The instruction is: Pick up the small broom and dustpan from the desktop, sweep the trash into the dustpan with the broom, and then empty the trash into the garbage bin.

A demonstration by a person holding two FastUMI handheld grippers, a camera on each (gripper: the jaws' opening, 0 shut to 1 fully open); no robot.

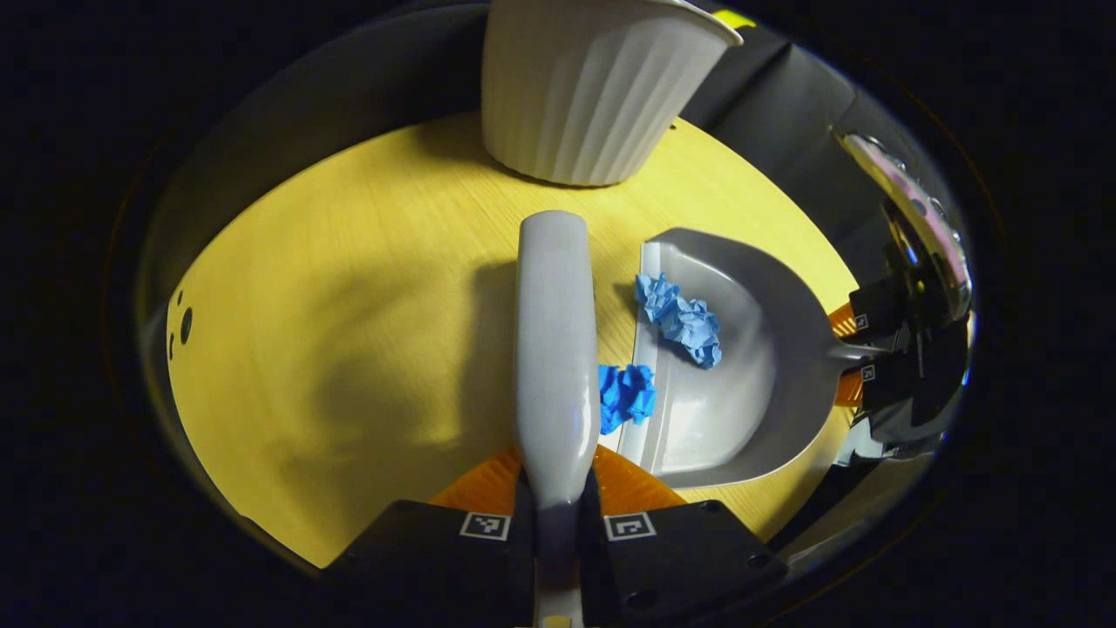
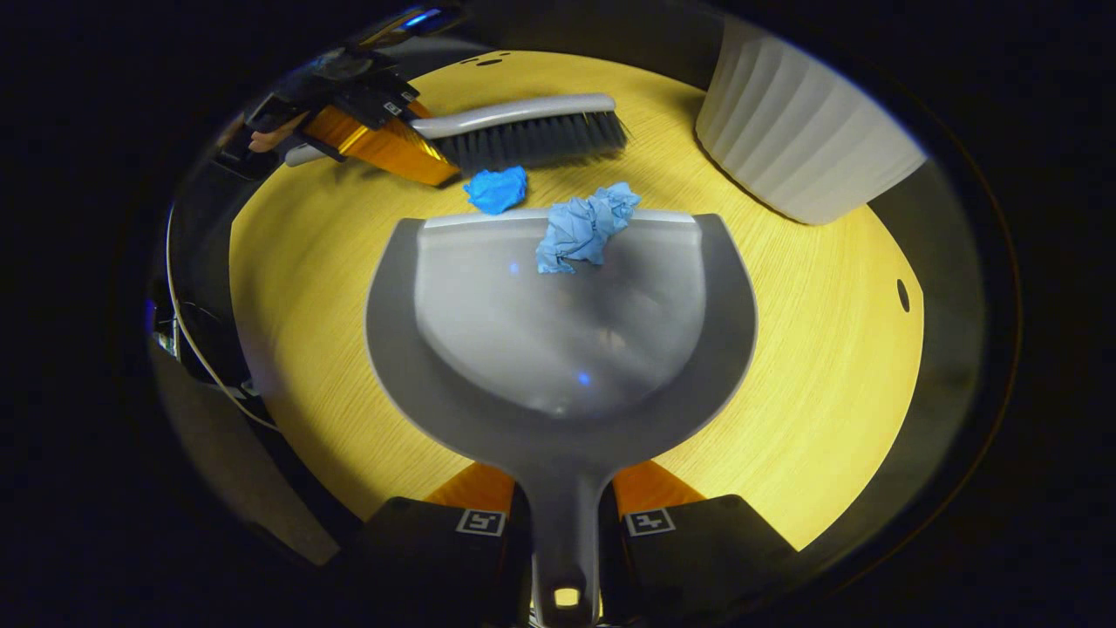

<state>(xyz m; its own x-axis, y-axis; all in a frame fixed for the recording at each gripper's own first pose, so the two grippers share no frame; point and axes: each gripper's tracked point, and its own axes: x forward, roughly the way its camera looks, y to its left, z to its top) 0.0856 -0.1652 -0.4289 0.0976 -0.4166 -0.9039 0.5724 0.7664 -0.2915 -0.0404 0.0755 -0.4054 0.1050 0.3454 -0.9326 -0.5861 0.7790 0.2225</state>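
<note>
Both left gripper (image 1: pixel 555 497) fingers clamp the grey plastic broom (image 1: pixel 554 349); the right gripper (image 2: pixel 565 523) fingers clamp the grey plastic dustpan (image 2: pixel 558 349) flat on the yellow wooden desk (image 2: pixel 828 392). One crumpled blue paper ball (image 2: pixel 582 231) sits on the pan's lip, another (image 2: pixel 497 189) just outside by the bristles. Beyond stands the white ribbed garbage bin (image 2: pixel 802 131).

A round tabletop of pale yellow wood-grain laminate (image 2: pixel 837 366) is seen, with small dark holes near one edge. A white ribbed plastic bin (image 2: pixel 802 139) is stood on it at the far side. A grey plastic dustpan (image 2: pixel 558 349) is laid flat on the surface, its lip turned away from its handle. A crumpled bright blue paper ball (image 2: pixel 497 189) is found on the bare wood just beyond that lip, while a paler blue crumpled wad (image 2: pixel 582 228) is draped across the lip itself.
</note>
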